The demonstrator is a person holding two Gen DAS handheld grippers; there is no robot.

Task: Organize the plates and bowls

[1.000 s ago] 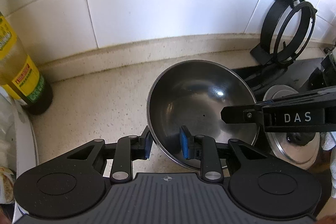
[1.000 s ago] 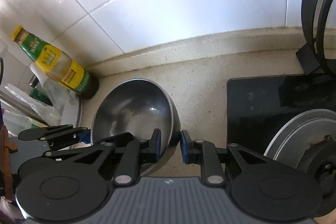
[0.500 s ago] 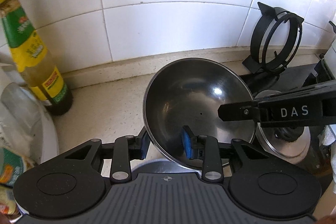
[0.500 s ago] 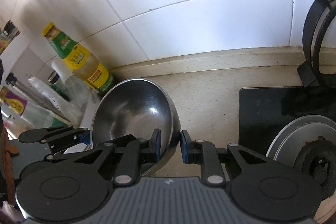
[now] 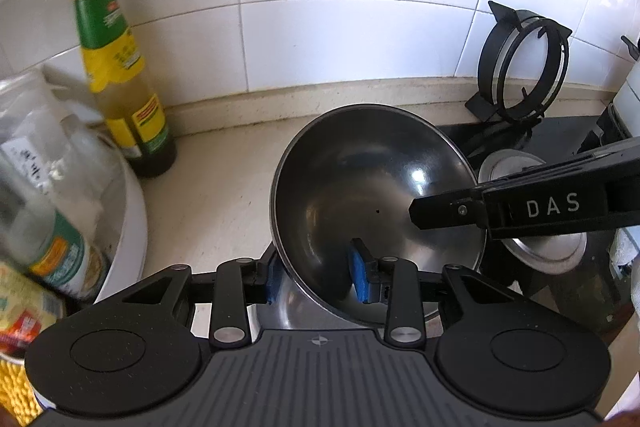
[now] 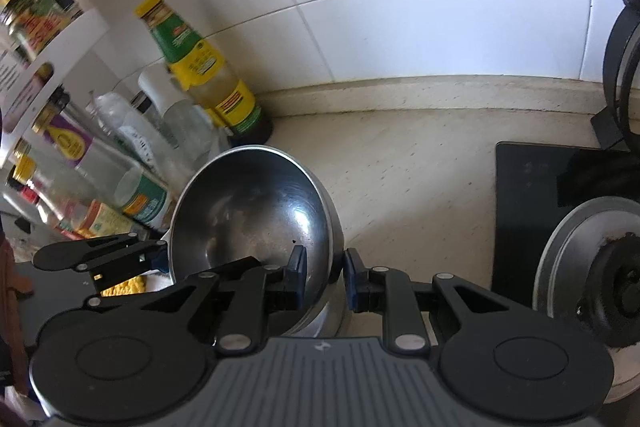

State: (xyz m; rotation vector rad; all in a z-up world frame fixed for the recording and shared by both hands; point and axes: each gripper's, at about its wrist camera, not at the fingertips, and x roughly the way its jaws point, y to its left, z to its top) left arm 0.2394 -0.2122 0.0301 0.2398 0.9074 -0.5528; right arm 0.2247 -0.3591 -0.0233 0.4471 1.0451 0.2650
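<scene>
White wall tiles fill the upper half of both views, above a pale speckled countertop. At the centre of the left wrist view a steel bowl is tilted, its open side facing the camera, raised off the counter. The left gripper straddles the bowl's near rim at lower centre, one blue pad inside the bowl and the other outside; its jaws have just been opening a little, and whether the pads press the rim I cannot tell. The right gripper in its own view is clamped on the bowl's opposite rim, one pad inside, one outside against the wall. A second steel bowl shows just below the first, at lower centre. At left stands a sauce bottle with a yellow cap; beside it a white rack holds more bottles. At right a black stovetop bears a burner, with a black pot ring leaning against the tiles.
</scene>
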